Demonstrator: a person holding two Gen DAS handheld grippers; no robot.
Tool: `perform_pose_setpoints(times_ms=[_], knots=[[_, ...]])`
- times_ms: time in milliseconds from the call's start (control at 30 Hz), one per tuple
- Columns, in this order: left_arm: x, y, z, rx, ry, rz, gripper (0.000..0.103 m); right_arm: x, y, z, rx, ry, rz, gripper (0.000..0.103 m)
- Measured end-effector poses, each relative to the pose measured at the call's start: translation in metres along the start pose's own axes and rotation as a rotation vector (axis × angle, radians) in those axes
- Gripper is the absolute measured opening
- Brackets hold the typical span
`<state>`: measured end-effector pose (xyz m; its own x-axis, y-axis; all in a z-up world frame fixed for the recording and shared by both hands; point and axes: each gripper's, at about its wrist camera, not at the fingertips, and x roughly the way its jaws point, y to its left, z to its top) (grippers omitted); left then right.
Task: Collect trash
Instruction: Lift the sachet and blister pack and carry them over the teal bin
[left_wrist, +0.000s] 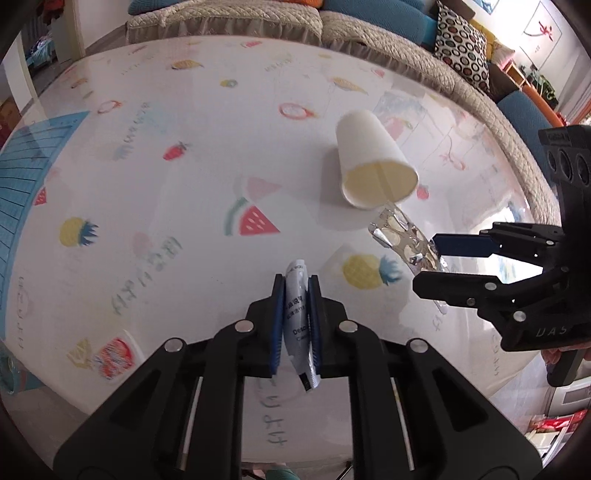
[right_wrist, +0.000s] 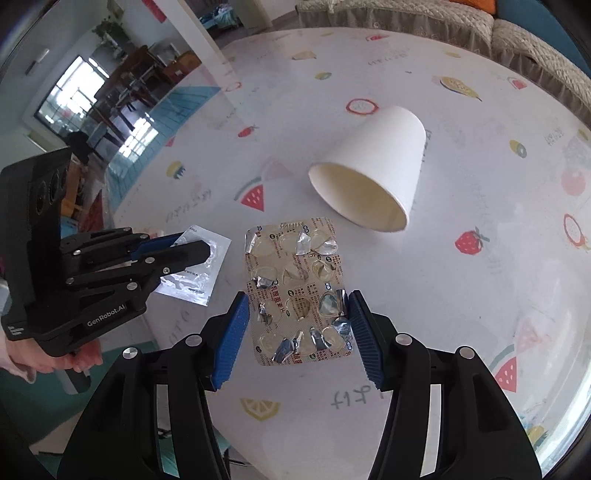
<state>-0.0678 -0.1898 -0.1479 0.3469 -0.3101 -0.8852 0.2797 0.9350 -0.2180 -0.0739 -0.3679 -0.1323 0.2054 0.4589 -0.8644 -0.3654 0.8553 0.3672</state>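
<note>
My left gripper (left_wrist: 296, 284) is shut on a white sachet (left_wrist: 298, 325) and holds it above the table; it also shows in the right wrist view (right_wrist: 195, 247) with the sachet (right_wrist: 199, 273). My right gripper (right_wrist: 298, 302) grips an empty silver blister pack (right_wrist: 297, 288) by its two side edges; from the left wrist view it (left_wrist: 430, 262) holds the pack (left_wrist: 402, 236) off the table. A white paper cup (left_wrist: 373, 162) lies on its side on the fruit-print tablecloth (left_wrist: 184, 184), mouth toward me, just beyond the pack (right_wrist: 373, 177).
A sofa with a rope-textured cover (left_wrist: 480, 99) and patterned cushion (left_wrist: 461, 48) curves round the table's far and right sides. A blue mat (left_wrist: 26, 184) lies at the table's left. Dining chairs (right_wrist: 122, 88) stand beyond the table.
</note>
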Motion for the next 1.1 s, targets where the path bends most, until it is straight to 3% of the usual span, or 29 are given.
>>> perform_pose_setpoints(times_ms=[300, 567, 900, 1100], knots=[[-0.069, 0.080, 0.030, -0.042, -0.104, 0.012, 0.010, 0.008, 0.072, 0.073, -0.099, 0.000, 0.150, 0.056], [-0.128, 0.201, 0.027, -0.120, -0.184, 0.069, 0.010, 0.056, 0.183, 0.158, -0.269, 0.037, 0.237, 0.056], [-0.214, 0.412, -0.009, -0.293, -0.237, 0.245, 0.010, 0.161, 0.385, 0.252, -0.441, 0.084, 0.390, 0.056], [-0.257, 0.527, -0.048, -0.402, -0.231, 0.397, 0.010, 0.237, 0.509, 0.293, -0.542, 0.117, 0.497, 0.056]])
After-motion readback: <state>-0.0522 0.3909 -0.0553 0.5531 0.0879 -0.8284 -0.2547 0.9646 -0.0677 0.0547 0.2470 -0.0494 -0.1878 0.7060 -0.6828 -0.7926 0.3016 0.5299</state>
